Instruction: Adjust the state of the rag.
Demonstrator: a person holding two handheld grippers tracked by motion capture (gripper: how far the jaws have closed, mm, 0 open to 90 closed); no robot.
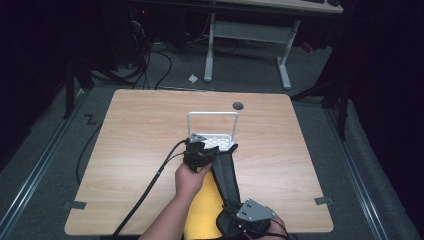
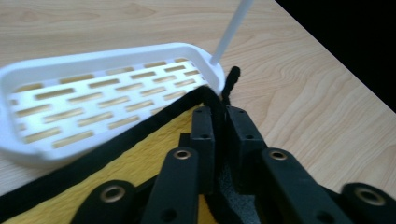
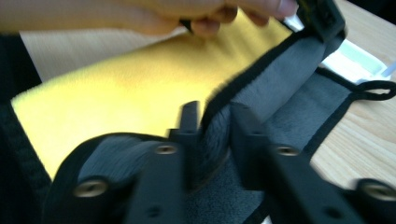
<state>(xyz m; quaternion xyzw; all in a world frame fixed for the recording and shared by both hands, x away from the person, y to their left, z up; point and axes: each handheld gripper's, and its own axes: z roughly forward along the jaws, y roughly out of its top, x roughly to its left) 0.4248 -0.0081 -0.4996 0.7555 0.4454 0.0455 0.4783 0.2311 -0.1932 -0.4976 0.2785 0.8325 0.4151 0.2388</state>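
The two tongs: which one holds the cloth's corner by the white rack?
The left tongs, farther up the table, pinch the black-edged corner of the cloth beside the rack; the right tongs grip the near end.

1. We see bare table (image 1: 135,145) across the left of the high view, open to a hand.
2. The white rack (image 1: 212,127) stands mid-frame, blocking the centre.
3. The yellow cloth (image 1: 202,210) covers the lower middle.
4. The right side lies free.
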